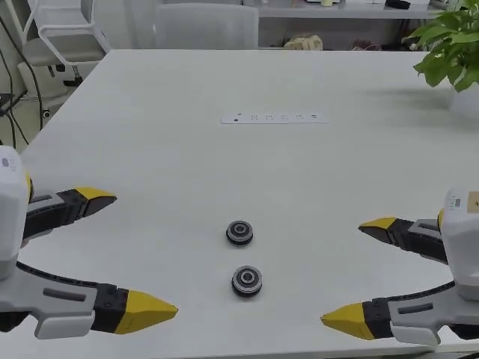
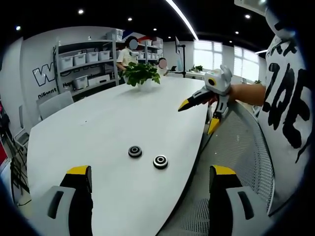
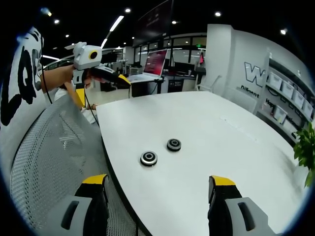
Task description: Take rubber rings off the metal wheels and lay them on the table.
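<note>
Two small metal wheels with black rubber rings lie flat on the white table. One wheel sits a little farther from me, the other wheel nearer the front edge. They also appear in the left gripper view as the farther wheel and nearer wheel, and in the right gripper view as the nearer wheel and farther wheel. My left gripper stands open left of them, holding nothing. My right gripper stands open on their right, also holding nothing. Both are well apart from the wheels.
A flush power strip is set into the table's middle. A potted plant stands at the far right, chairs beyond the far edge. A mesh chair back is near the front edge. Shelves line the wall.
</note>
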